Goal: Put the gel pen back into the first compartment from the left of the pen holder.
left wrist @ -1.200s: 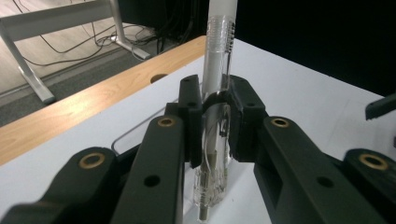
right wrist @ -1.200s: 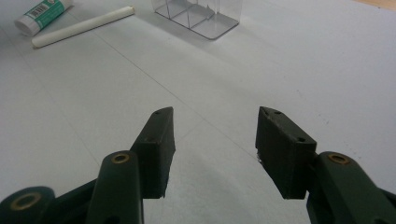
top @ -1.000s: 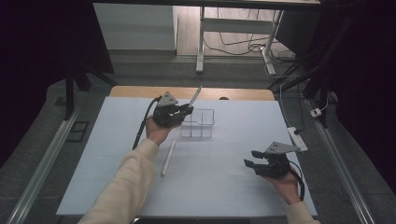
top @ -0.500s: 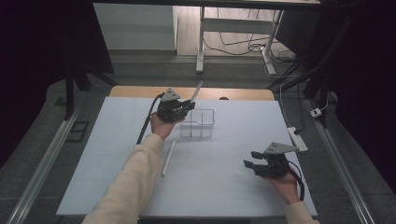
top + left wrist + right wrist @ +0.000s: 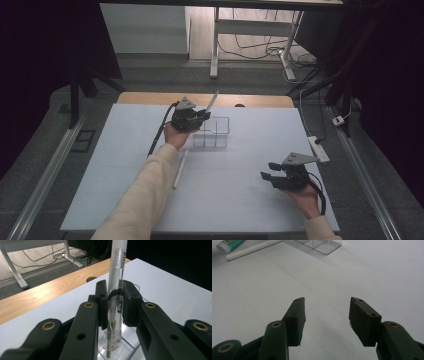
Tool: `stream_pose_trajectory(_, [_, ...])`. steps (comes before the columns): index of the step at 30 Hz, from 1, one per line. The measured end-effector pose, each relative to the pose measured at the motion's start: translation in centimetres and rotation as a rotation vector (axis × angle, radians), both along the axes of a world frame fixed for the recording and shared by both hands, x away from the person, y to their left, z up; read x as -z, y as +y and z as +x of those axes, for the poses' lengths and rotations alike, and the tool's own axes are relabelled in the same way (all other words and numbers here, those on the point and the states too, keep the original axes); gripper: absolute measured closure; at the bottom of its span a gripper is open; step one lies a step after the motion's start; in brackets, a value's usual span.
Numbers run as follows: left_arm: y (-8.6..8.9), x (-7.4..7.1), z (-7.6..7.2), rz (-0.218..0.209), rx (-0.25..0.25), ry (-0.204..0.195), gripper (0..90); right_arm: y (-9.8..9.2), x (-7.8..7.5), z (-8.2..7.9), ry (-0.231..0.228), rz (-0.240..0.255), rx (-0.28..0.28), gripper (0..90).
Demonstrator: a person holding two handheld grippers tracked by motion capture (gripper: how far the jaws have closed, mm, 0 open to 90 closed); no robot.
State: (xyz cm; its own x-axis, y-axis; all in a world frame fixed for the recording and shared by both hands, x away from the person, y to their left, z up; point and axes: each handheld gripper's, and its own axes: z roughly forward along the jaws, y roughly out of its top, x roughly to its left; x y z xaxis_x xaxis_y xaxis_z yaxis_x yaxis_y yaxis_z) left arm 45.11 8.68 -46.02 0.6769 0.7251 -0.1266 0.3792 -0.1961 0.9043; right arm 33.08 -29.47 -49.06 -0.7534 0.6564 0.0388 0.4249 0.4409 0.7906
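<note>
A dim room with desk legs and loose cables on the floor lies behind the pale blue-white table (image 5: 250, 200) I am working over, a strip of bare wood along its far edge. No writing is legible to me anywhere: the clear pen (image 5: 117, 277) carries only fine ridges near its frosted cap, and the green-and-white label on the tube (image 5: 227, 245) at the corner of my right gripper view is too blurred to read. My left gripper (image 5: 200, 116) is clamped on the pen, its pads pinching the transparent barrel about midway. In the left gripper view the pen stands nearly upright, long axis running top to bottom, cap end up and tip down into the clear divided organizer (image 5: 212, 134); from the high view its upper end leans away and to the right, above the organizer's near-left corner. Against the frame a second back, the left hand has eased slightly toward the organizer and lower, the grip unchanged. My right gripper (image 5: 274, 172) hovers over bare table at the near right, well apart from the organizer, jaws spread with nothing between them, just as it was a second ago. A white stick (image 5: 180, 169) lies flat on the table near my left sleeve (image 5: 145, 200), unmoved.
</note>
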Motion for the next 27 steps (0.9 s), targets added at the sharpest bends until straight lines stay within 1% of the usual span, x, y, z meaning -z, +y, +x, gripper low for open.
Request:
stream_pose_trajectory(9, [0.3,0.5,0.0,-0.013,0.003,0.009,76.9,0.1,0.1,0.0,0.001,-0.002,-0.002,46.3])
stream_pose_trajectory(12, [0.4,0.8,-0.1,-0.011,0.003,0.008,75.9,0.1,0.1,0.0,0.002,-0.004,-0.003,46.5])
stream_pose_trajectory(13, [0.4,0.9,-0.3,0.003,-0.015,-0.008,71.6,0.1,0.1,0.0,0.003,-0.004,-0.003,46.5])
stream_pose_trajectory(14, [0.4,0.9,-0.4,0.022,-0.042,-0.017,54.0,0.1,0.1,0.0,0.003,-0.002,-0.004,46.5])
stream_pose_trajectory(15, [0.5,0.9,-0.5,0.026,-0.046,-0.01,39.4,0.1,0.0,0.0,0.002,-0.001,-0.004,46.6])
stream_pose_trajectory(16, [0.7,0.9,-0.6,0.018,-0.038,-0.008,37.0,0.0,0.0,0.0,0.002,0.0,-0.004,46.6])
stream_pose_trajectory(18, [1.1,0.7,-0.8,0.009,-0.041,0.0,32.0,0.0,0.1,0.0,0.002,-0.001,-0.003,46.7])
stream_pose_trajectory(19, [1.2,0.6,-0.9,0.009,-0.04,0.004,30.3,0.0,0.1,0.0,0.002,0.0,-0.003,46.7])
stream_pose_trajectory(20, [1.3,0.5,-1.0,0.02,-0.047,-0.001,29.1,0.1,0.1,0.0,0.003,-0.001,-0.003,46.7])
stream_pose_trajectory(22, [1.6,0.3,-1.1,0.022,-0.049,0.003,28.0,0.2,0.1,0.0,0.004,-0.008,-0.003,46.7])
stream_pose_trajectory(25, [1.8,-0.1,-1.5,0.018,-0.05,-0.004,28.0,0.2,0.1,0.0,0.002,-0.009,-0.003,46.7])
stream_pose_trajectory(27, [1.9,-0.3,-1.8,0.023,-0.048,-0.01,28.1,0.2,0.1,0.0,0.003,-0.009,-0.003,46.7])
